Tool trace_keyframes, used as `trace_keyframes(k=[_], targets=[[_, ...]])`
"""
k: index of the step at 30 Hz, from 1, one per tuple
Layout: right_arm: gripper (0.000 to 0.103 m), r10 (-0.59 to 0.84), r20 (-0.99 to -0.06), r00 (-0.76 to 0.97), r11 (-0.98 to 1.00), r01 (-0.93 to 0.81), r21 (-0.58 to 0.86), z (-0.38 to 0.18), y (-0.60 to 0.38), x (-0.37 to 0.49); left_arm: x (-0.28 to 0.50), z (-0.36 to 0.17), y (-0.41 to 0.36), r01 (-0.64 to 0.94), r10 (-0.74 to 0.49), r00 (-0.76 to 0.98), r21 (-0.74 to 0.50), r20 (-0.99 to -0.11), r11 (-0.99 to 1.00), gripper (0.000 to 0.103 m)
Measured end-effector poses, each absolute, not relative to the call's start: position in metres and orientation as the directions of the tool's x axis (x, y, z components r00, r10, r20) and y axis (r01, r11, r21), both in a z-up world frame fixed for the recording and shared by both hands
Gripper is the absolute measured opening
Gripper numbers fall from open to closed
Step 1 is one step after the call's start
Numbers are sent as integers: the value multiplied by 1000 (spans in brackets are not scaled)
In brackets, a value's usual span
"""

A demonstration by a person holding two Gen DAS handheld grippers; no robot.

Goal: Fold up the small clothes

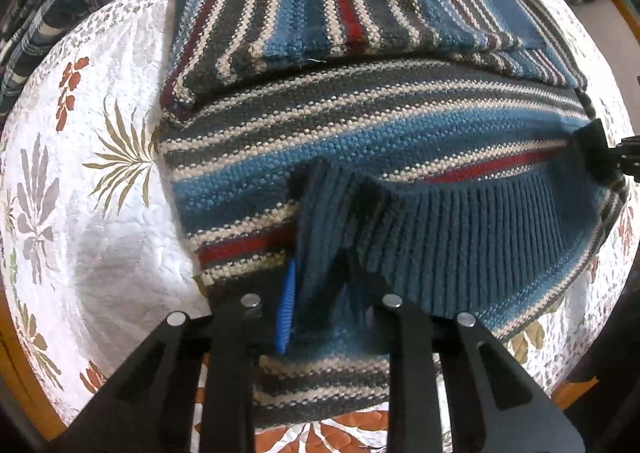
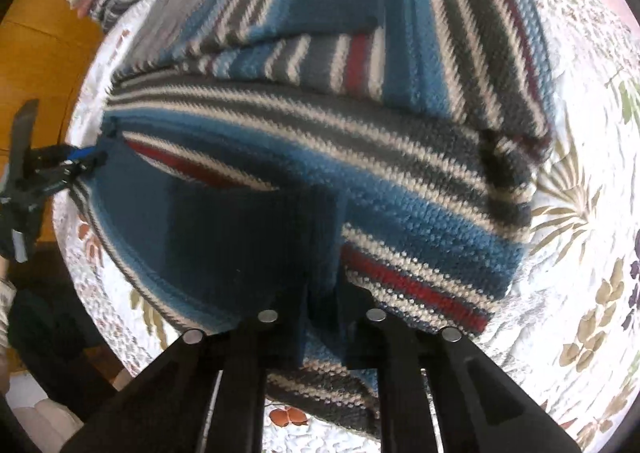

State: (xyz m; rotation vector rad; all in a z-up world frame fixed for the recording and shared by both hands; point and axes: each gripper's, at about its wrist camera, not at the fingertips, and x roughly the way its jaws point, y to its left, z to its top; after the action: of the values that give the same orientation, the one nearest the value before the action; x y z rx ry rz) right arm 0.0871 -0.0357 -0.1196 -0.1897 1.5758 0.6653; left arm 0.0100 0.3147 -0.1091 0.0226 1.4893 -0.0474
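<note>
My knitted sweater [image 1: 360, 141] has blue, grey, cream and red stripes. My white quilted bedspread [image 1: 80, 181] shows rust and olive leaves.

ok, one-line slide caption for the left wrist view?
Left tongs grip the striped sweater's ribbed hem on a floral quilt.

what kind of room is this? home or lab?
Probably a home, likely a bedroom: the striped sweater lies on a quilted floral bedspread, more clothes are piled at the far edge, and a wooden floor shows beyond.
</note>
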Motion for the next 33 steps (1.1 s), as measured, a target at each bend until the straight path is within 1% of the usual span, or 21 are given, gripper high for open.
trace_keyframes(k=[1,2,4,6,8,10,12,13,15,17,18,19,20,22,25,28,33], targets=[[24,252,-958,-139,816,-501,288,-123,-33,87,10,-108,311,62,-2,80,3,-997,998,22],[26,243,-959,-142,816,-504,282,-126,-32,87,11,-104,310,77,11,80,17,-997,997,23],[26,229,-964,-137,816,-514,266,-126,-29,84,10,-99,303,113,38,88,48,-995,992,22],[26,225,-965,-136,815,-516,263,-127,-27,85,13,-91,294,136,33,103,47,-994,990,22],[21,225,-965,-132,816,-516,261,-127,-23,85,13,-86,288,154,14,115,32,-993,988,21],[20,232,-964,-130,814,-516,266,-125,-22,86,14,-87,282,170,15,114,34,-993,985,21],[21,237,-962,-134,817,-508,272,-126,-25,88,15,-95,280,168,37,99,54,-994,984,22],[25,237,-962,-136,818,-507,273,-127,-25,88,16,-102,281,163,51,82,64,-995,985,24],[26,225,-966,-132,814,-519,260,-128,-25,87,13,-110,283,153,59,70,70,-996,986,27],[26,216,-968,-127,813,-525,250,-128,-24,86,12,-110,280,141,53,71,63,-996,988,27],[25,216,-968,-127,814,-525,250,-128,-24,87,12,-109,279,139,50,73,60,-996,989,26],[22,217,-968,-126,815,-522,251,-128,-24,87,13,-109,280,135,45,77,55,-996,989,22],[19,220,-967,-125,815,-521,253,-127,-24,87,13,-108,280,130,29,85,40,-996,991,10],[11,230,-966,-115,813,-523,256,-122,-26,88,15,-103,283,123,13,101,25,-995,992,8],[10,306,-947,-101,808,-498,315,-103,-37,93,17,-85,290,100,-44,142,-30,-989,995,8],[10,394,-917,-66,792,-482,375,-77,-49,98,19,-54,298,73,-111,217,-97,-970,993,8],[10,485,-874,10,783,-449,430,-43,-68,109,24,-12,308,44,-152,346,-146,-926,988,8]])
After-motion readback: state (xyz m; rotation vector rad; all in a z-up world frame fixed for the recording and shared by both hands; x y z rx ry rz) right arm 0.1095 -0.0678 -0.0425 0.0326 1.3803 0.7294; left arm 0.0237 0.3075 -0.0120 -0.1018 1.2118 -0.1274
